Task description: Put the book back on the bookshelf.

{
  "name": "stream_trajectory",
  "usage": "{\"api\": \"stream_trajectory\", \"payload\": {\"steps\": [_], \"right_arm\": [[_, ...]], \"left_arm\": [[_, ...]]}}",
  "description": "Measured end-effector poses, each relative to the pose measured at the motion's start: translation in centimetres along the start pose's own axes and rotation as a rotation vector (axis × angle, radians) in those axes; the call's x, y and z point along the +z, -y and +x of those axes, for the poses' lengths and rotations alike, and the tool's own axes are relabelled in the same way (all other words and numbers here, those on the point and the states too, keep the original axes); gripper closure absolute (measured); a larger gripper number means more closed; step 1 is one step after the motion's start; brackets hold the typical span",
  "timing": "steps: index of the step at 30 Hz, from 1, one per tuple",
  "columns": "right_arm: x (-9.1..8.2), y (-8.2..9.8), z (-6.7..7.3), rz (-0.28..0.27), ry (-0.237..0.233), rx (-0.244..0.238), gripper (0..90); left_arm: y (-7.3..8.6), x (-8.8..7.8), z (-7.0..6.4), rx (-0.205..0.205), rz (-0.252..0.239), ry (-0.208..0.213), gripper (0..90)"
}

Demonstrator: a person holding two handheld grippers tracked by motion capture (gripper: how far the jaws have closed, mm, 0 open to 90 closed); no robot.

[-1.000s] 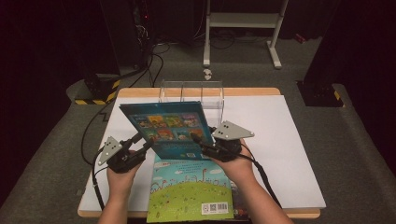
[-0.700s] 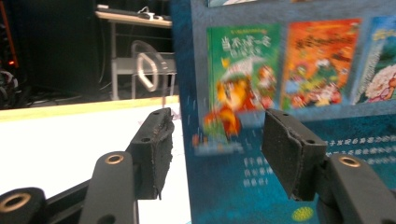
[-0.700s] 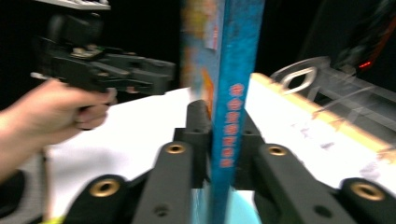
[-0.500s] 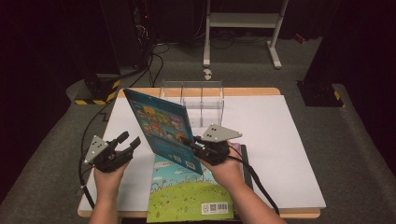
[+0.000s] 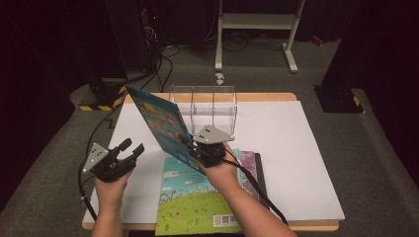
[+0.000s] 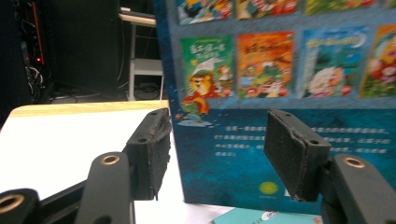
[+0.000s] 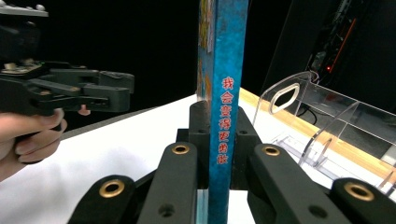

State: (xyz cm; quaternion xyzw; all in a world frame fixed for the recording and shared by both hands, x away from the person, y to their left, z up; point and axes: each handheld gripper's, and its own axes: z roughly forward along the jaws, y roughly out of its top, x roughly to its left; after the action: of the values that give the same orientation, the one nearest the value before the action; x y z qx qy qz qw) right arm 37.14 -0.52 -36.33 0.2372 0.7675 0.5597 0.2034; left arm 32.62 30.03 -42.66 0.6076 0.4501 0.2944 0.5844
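Observation:
A blue picture book [image 5: 160, 123] stands tilted on edge above the table, its lower corner clamped in my right gripper [image 5: 194, 148], which is shut on it. In the right gripper view the book's spine [image 7: 224, 93] rises straight up between the jaws. My left gripper [image 5: 131, 149] is off to the left of the book, open and holding nothing; its jaws have just been opening. In the left gripper view the book's back cover [image 6: 289, 70] stands beyond the open pads [image 6: 152, 149], apart from them.
A green-covered book [image 5: 197, 202] lies flat at the table's near edge, with a purple book [image 5: 248, 160] partly under it. A clear acrylic book rack [image 5: 212, 101] stands at the far edge. White sheet [image 5: 296, 148] covers the tabletop.
The left gripper has let go of the blue book and moved away to the left. The right gripper has swung the book from facing me to nearly edge-on.

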Motion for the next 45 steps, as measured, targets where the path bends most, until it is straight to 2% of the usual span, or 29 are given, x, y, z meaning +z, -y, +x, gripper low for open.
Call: {"api": "stream_trajectory", "payload": {"steps": [6, 9, 14, 20, 26, 30, 37, 42, 45], "right_arm": [[0.6, -0.1, 0.2, -0.005, 0.010, 0.003, 82.9], [0.6, -0.1, 0.4, -0.008, 0.006, 0.002, 82.6], [0.5, 0.1, 1.1, -0.016, -0.006, 0.011, 81.0], [0.4, 0.4, 2.3, -0.025, -0.014, -0.002, 79.8], [0.4, 0.7, 3.4, -0.025, -0.027, -0.021, 78.2], [0.4, 1.0, 4.4, -0.021, -0.043, -0.053, 76.9], [0.3, 1.3, 5.2, -0.014, -0.030, -0.082, 75.6], [0.0, 1.6, 4.6, 0.017, -0.082, -0.035, 65.8], [-0.8, 2.7, 4.1, 0.035, -0.101, -0.011, 64.8]], "left_arm": [[-0.6, 0.0, -0.9, 0.009, -0.010, 0.026, 38.3], [-0.9, 0.1, -1.8, 0.027, -0.013, 0.050, 36.1], [-1.8, 0.0, -3.4, 0.044, -0.046, 0.122, 31.5], [-2.9, -0.5, -5.4, 0.053, -0.096, 0.197, 29.5], [-3.6, -1.3, -6.5, 0.053, -0.129, 0.242, 27.3], [-3.8, -1.7, -6.8, 0.049, -0.148, 0.243, 27.0], [-3.8, -1.7, -6.8, 0.042, -0.160, 0.247, 26.6], [-3.8, -1.8, -6.8, 0.035, -0.162, 0.252, 26.0], [-3.8, -1.8, -6.7, 0.028, -0.164, 0.269, 23.3]]}}
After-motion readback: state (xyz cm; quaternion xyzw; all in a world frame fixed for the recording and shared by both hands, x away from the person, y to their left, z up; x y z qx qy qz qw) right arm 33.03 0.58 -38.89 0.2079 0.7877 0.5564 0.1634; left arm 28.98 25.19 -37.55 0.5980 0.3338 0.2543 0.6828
